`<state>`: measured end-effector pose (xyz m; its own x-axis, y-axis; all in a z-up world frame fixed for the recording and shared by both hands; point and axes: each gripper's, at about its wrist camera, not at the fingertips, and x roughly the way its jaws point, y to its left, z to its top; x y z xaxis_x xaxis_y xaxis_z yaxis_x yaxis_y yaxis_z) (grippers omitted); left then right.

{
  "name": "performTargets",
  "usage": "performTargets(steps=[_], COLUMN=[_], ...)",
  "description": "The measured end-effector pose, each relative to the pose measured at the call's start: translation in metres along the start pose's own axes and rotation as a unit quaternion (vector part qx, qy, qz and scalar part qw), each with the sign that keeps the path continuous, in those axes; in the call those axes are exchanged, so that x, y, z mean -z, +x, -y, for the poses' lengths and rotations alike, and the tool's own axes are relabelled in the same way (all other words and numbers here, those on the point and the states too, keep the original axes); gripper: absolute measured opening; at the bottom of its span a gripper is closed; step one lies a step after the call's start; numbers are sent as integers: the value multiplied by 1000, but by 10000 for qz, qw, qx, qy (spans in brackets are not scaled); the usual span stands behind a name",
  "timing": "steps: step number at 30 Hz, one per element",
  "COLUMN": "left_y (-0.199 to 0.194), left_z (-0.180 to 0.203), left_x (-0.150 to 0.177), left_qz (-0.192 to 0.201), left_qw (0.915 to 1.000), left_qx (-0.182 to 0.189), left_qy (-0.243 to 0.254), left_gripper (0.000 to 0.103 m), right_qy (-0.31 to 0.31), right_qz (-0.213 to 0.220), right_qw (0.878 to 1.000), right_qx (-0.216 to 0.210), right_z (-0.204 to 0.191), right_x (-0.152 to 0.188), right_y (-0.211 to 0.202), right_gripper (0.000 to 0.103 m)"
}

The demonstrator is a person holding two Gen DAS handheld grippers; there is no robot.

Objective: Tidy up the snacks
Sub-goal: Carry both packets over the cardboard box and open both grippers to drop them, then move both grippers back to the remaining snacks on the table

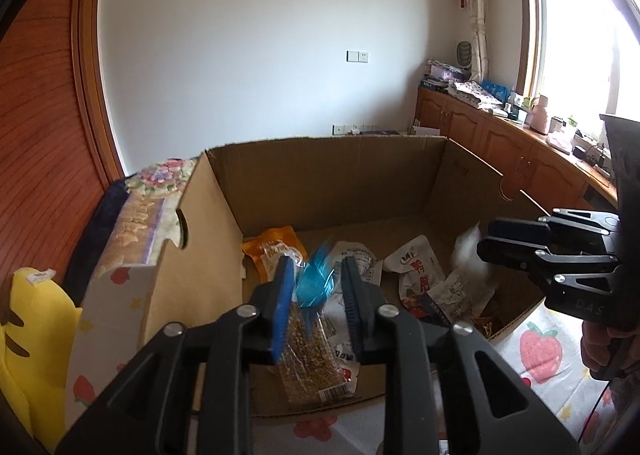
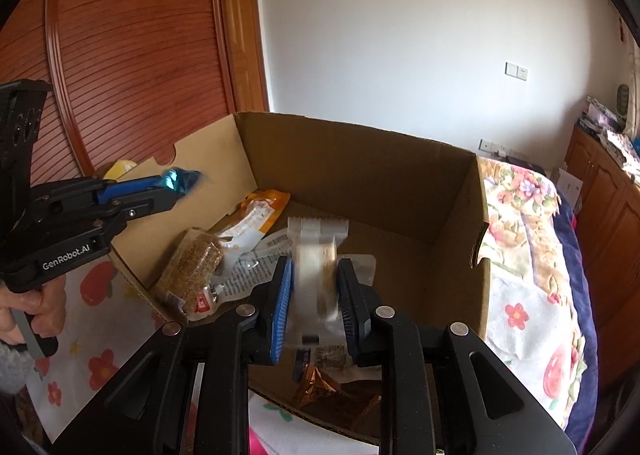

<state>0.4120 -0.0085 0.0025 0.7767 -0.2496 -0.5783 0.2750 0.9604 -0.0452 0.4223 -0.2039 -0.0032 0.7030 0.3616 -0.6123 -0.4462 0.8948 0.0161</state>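
An open cardboard box (image 1: 320,183) (image 2: 360,159) lies on a bed and holds several snack packets: an orange one (image 1: 272,247) (image 2: 260,215), a clear grain bar (image 1: 312,355) (image 2: 192,267) and a white one with red print (image 1: 416,267). My left gripper (image 1: 316,261) (image 2: 172,191) hangs over the box's left part. A blurred blue wrapper (image 1: 316,279) (image 2: 180,179) sits between its parted jaws, clear of the right pad. My right gripper (image 2: 315,261) (image 1: 486,235) hangs over the right part, with a blurred white packet (image 2: 316,275) (image 1: 468,251) loose between its parted pads.
The box rests on a strawberry-print sheet (image 1: 536,347) with a floral quilt (image 2: 528,239) behind it. A yellow plush (image 1: 32,335) lies left of the box. A wooden wardrobe (image 2: 132,55) stands on the left, and cluttered cabinets (image 1: 500,143) run under the window.
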Motion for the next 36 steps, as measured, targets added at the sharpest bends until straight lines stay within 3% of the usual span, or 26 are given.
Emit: performTargets(steps=[3, 15, 18, 21, 36], left_y=[0, -35, -49, -63, -93], left_z=[-1, 5, 6, 7, 10], left_x=[2, 16, 23, 31, 58], left_qz=[-3, 49, 158, 220, 195], left_qw=[10000, 9999, 9998, 9997, 9994], left_qx=[22, 68, 13, 11, 106], left_qy=[-46, 88, 124, 108, 254], left_gripper=[34, 37, 39, 42, 46], right_qy=[20, 92, 87, 161, 288], right_qz=[43, 191, 160, 160, -106], right_qw=[10000, 9998, 9998, 9997, 9995], right_qx=[-13, -44, -2, -53, 29], right_z=[0, -16, -22, -28, -56], right_x=[0, 6, 13, 24, 69], right_y=[-3, -43, -57, -72, -92], right_gripper=[33, 34, 37, 47, 59])
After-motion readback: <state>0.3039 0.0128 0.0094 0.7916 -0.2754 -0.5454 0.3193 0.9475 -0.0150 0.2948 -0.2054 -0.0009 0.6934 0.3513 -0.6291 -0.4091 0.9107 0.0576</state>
